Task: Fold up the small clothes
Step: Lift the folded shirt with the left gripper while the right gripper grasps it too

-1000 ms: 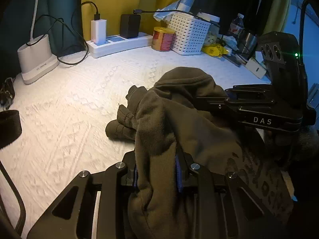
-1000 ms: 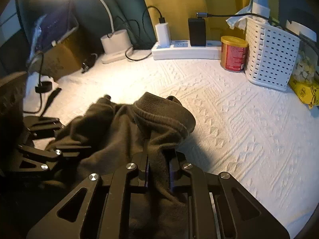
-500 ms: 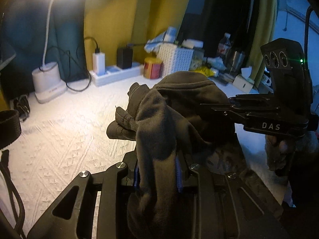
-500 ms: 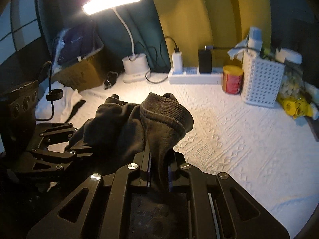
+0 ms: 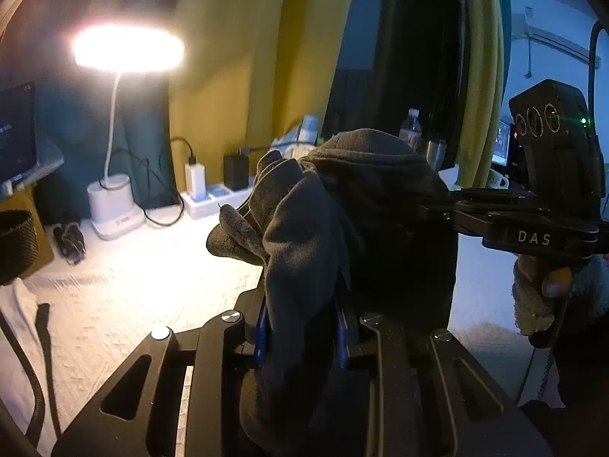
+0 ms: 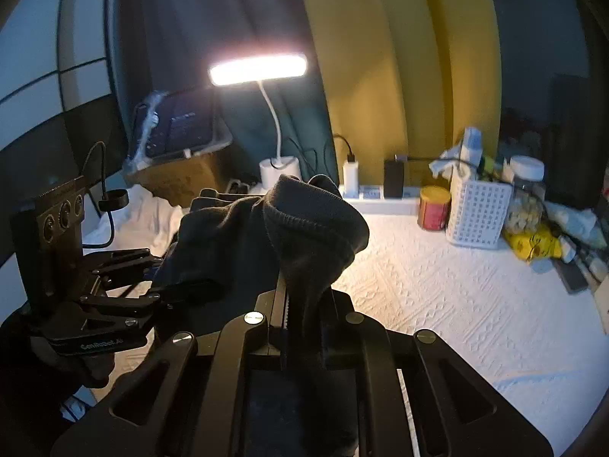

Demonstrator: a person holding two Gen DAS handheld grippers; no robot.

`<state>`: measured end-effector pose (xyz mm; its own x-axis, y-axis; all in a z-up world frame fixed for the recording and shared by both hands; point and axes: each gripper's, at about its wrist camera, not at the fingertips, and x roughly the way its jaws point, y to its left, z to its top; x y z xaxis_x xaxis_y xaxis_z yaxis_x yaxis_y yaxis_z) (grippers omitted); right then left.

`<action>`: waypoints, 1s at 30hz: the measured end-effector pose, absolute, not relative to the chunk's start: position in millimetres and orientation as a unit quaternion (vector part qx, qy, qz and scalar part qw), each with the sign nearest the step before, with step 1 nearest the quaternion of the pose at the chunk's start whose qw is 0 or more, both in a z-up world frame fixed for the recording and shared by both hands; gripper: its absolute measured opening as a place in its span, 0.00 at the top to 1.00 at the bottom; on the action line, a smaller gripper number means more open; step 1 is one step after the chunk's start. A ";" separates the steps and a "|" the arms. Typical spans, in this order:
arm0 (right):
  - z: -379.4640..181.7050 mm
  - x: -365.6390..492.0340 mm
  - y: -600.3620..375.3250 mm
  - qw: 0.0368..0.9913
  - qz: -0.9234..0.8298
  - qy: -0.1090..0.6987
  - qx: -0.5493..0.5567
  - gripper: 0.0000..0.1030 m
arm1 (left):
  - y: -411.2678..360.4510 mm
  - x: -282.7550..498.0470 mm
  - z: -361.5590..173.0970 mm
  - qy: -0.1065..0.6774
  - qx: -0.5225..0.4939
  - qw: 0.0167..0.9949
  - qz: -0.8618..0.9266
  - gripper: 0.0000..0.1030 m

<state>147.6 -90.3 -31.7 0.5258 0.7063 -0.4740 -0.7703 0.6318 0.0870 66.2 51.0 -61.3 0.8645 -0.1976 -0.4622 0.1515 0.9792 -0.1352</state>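
A small dark olive garment (image 5: pixel 342 205) hangs bunched in the air between both grippers, above the white textured bed cover (image 5: pixel 125 289). My left gripper (image 5: pixel 300 327) is shut on one part of the cloth, which drapes down over its jaws. My right gripper (image 6: pixel 304 320) is shut on the ribbed hem of the garment (image 6: pixel 316 228). In the left wrist view the right gripper (image 5: pixel 430 209) comes in from the right. In the right wrist view the left gripper (image 6: pixel 198 285) comes in from the left, its tips buried in the cloth.
A lit white desk lamp (image 6: pixel 259 70) stands at the back. Beside it lie a white power strip with chargers (image 6: pixel 377 194), a red tin (image 6: pixel 434 207), a white perforated basket (image 6: pixel 477 213) and yellow packets (image 6: pixel 533 243). A cardboard box (image 6: pixel 179 179) sits at the back left.
Both grippers have lifted the garment off the bed cover and tilted upward. The lamp and curtains now fill more of the views. Both grips on the cloth are unchanged.
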 end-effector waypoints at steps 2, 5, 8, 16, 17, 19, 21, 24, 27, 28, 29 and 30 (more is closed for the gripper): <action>-23.0 137.4 -91.9 0.873 0.427 0.226 -0.070 0.88 | 47.9 59.3 -56.9 0.236 -0.042 0.967 -0.088 0.78; -11.7 122.8 -93.7 0.876 0.429 0.207 -0.073 0.88 | 45.3 48.4 -50.1 0.219 -0.039 0.971 -0.085 0.78; 0.3 108.8 -95.5 0.878 0.433 0.189 -0.076 0.88 | 44.9 37.7 -42.3 0.205 -0.036 0.975 -0.081 0.78; 28.2 76.8 -96.0 0.879 0.446 0.144 -0.084 0.88 | 59.7 16.0 -24.9 0.178 -0.062 0.980 -0.062 0.78; 32.4 72.0 -95.8 0.879 0.449 0.137 -0.086 0.88 | 59.9 13.4 -23.4 0.174 -0.062 0.981 -0.061 0.78; 37.8 65.0 -95.1 0.877 0.454 0.128 -0.089 0.88 | 61.5 6.5 -19.0 0.165 -0.060 0.983 -0.057 0.78; 43.4 57.9 -94.0 0.876 0.459 0.118 -0.092 0.88 | 62.2 -2.0 -14.1 0.156 -0.059 0.984 -0.054 0.78; 51.9 47.4 -93.6 0.875 0.465 0.103 -0.092 0.88 | 65.0 -11.5 -7.8 0.142 -0.056 0.987 -0.048 0.78; 61.1 37.1 -93.7 0.873 0.471 0.088 -0.090 0.88 | 70.0 -19.3 -0.6 0.128 -0.051 0.990 -0.042 0.78; 64.1 33.7 -93.4 0.873 0.472 0.083 -0.091 0.88 | 71.9 -22.4 1.8 0.124 -0.049 0.990 -0.040 0.78; 67.5 30.1 -92.6 0.872 0.474 0.077 -0.092 0.88 | 74.7 -26.8 5.1 0.118 -0.047 0.991 -0.036 0.78; 70.5 26.6 -91.4 0.871 0.477 0.071 -0.092 0.88 | 76.2 -30.7 7.5 0.113 -0.045 0.992 -0.034 0.78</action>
